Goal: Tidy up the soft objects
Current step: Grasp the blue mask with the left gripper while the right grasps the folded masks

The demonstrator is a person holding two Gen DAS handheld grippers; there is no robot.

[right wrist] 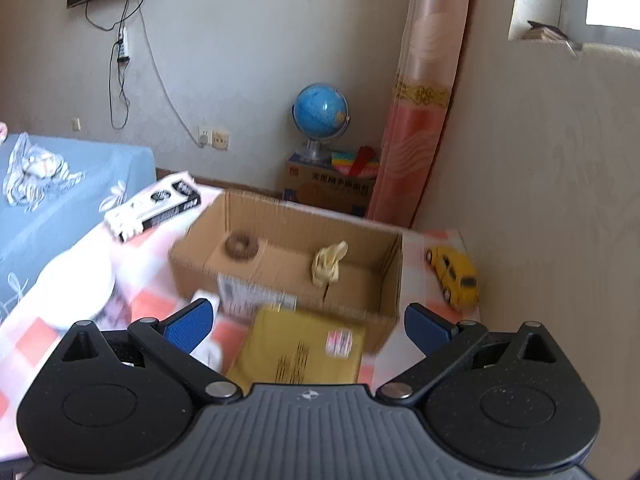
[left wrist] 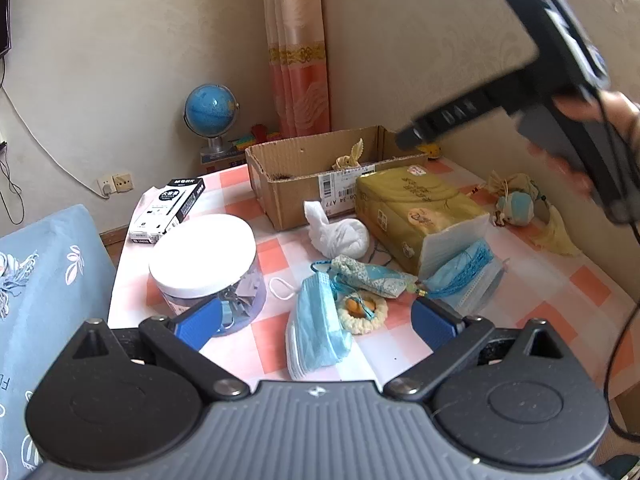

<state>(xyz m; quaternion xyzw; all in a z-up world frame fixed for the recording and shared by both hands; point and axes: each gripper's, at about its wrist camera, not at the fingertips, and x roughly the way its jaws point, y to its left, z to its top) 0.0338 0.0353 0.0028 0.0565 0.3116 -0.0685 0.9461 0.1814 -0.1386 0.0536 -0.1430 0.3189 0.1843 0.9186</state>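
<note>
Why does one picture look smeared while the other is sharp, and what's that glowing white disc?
Right wrist view: motion blur smears the cardboard box and tissue pack; the gripper itself stays crisp. Left wrist view: mostly sharp, but the jar's white lid is washed out by glare, and the other gripper is blurred. Both views bend straight edges, as fisheye lenses do.

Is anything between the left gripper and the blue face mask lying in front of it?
Nothing visible. The left gripper is open, and the blue face mask lies on the checked tablecloth directly between its fingers, unobstructed.
</note>
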